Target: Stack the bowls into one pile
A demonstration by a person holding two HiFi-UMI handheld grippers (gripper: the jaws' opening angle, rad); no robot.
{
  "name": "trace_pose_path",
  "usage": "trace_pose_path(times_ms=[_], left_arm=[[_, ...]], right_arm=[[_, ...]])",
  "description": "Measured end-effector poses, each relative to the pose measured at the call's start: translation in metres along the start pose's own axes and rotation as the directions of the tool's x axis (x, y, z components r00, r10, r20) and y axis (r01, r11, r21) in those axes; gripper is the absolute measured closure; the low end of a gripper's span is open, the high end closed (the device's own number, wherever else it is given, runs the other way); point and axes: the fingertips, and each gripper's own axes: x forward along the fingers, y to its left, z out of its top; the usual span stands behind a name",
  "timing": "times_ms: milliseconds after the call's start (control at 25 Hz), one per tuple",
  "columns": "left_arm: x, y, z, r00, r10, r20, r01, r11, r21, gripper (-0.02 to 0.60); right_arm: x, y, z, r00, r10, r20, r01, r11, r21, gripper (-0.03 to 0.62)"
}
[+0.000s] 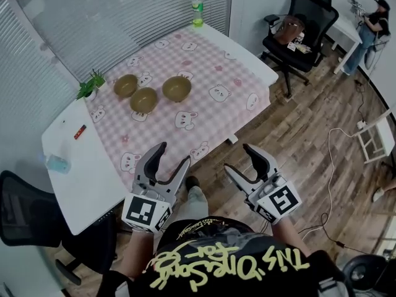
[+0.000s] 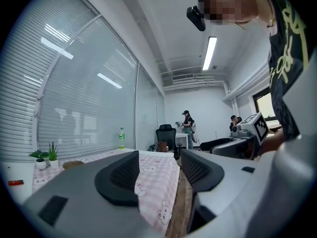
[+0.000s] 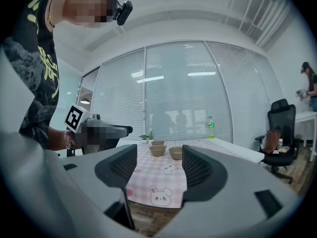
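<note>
left gripper [image 1: 174,154]: jaws wide, empty | right gripper [image 1: 238,159]: jaws wide, empty | bowls [image 1: 143,99]: three, unstacked, close together on pink cloth [image 1: 210,67], far side of table [image 1: 80,178], near plant [image 1: 91,84] | both grippers at near edge, well apart from bowls

The right claw [image 3: 158,170] points level, its two dark jaws apart with nothing between them. Past them lies a white tabletop [image 3: 237,151] under a pink checked cloth [image 3: 159,178] printed with bunnies. Three tan bowls stand apart on the cloth: one [image 3: 157,150] left, one [image 3: 176,153] right, and one [image 3: 158,143] behind. A small plant [image 3: 147,137] stands beyond them and a green bottle [image 3: 211,127] at the far right corner. The left claw [image 3: 129,130] reaches in from the left. A black office chair [image 3: 277,130] stands at right.
</note>
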Motion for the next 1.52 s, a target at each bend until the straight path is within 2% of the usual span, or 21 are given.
trace_pose_path(times_ms=[120,480,800,1200,1520], left_arm=[[0.02,0.024,0.004,1.0,-0.021,-0.004,0.021,1.0,0.003,0.325],[0.061,0.099,0.007,0.999,-0.022,-0.023,0.022,1.0,-0.005,0.325],[0.091,0.144,0.004,0.999,-0.049,-0.02,0.049,0.999,-0.014,0.325],[0.107,0.179,-0.008,0.997,-0.072,-0.031,0.07,0.996,-0.062,0.325],[0.111,0.188,-0.018,0.997,-0.065,-0.052,0.06,0.995,-0.08,0.325]], right_arm=[[0.028,-0.013,0.002,1.0,-0.005,-0.011,0.005,1.0,-0.002,0.326],[0.115,-0.042,0.016,1.0,0.002,-0.014,-0.002,1.0,-0.008,0.326],[0.171,-0.06,0.018,1.0,0.004,-0.015,-0.004,1.0,-0.003,0.326],[0.218,-0.066,0.015,0.999,0.019,-0.05,-0.019,1.0,-0.001,0.326],[0.239,-0.062,0.012,0.996,0.061,-0.062,-0.061,0.998,-0.002,0.326]])
